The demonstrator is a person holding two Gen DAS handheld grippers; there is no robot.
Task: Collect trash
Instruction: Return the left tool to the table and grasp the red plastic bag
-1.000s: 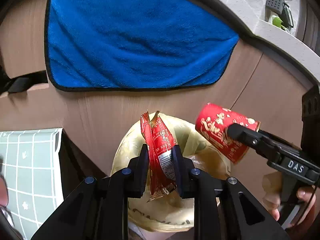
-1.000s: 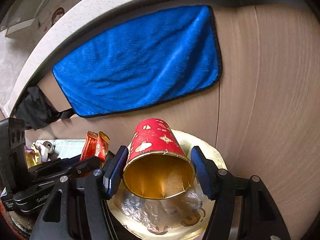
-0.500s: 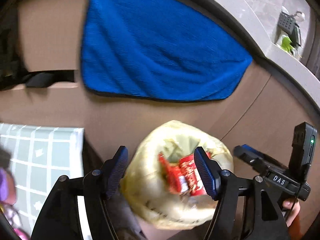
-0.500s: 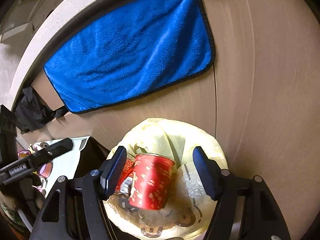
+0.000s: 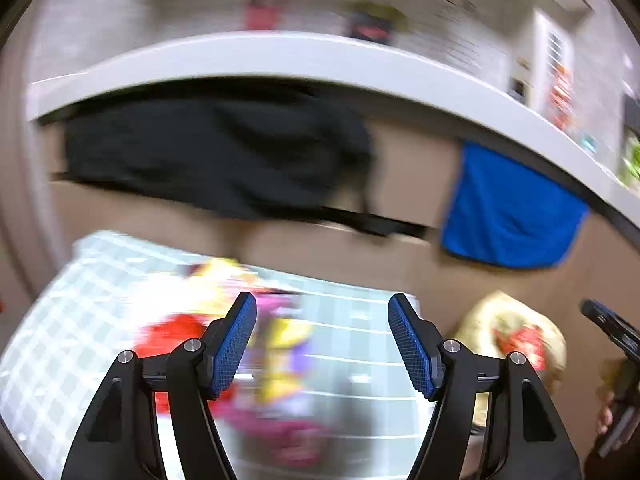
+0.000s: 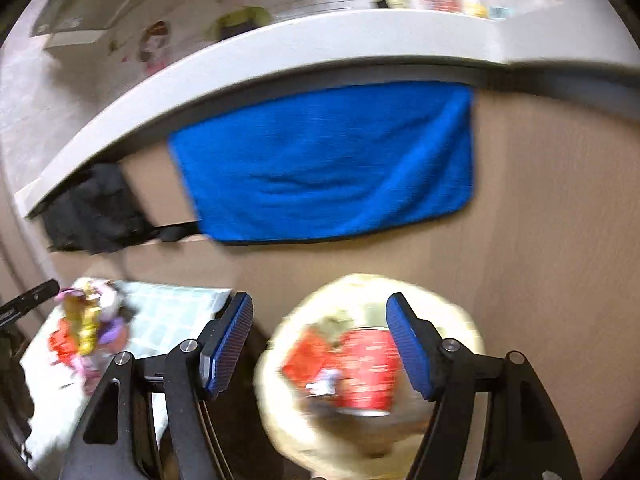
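A yellow-lined trash bin (image 6: 372, 364) stands below my right gripper (image 6: 320, 344), which is open and empty above it. Inside lie a red paper cup (image 6: 368, 372) and a red wrapper (image 6: 306, 360). The bin also shows in the left wrist view (image 5: 516, 340) at the lower right. My left gripper (image 5: 322, 340) is open and empty above a checked table (image 5: 360, 340) with a blurred pile of colourful wrappers (image 5: 280, 360). The pile also shows in the right wrist view (image 6: 88, 328).
A blue towel (image 6: 328, 164) hangs on the wooden cabinet front (image 6: 540, 220) under a white counter edge (image 6: 280, 44). A black cloth (image 5: 216, 156) hangs to its left. The right gripper's tip (image 5: 608, 324) shows at the left view's right edge.
Both grippers opened and dropped the red wrapper and the red cup into the bin. My left gripper has swung left over the checked table. My right gripper has lifted back from the bin.
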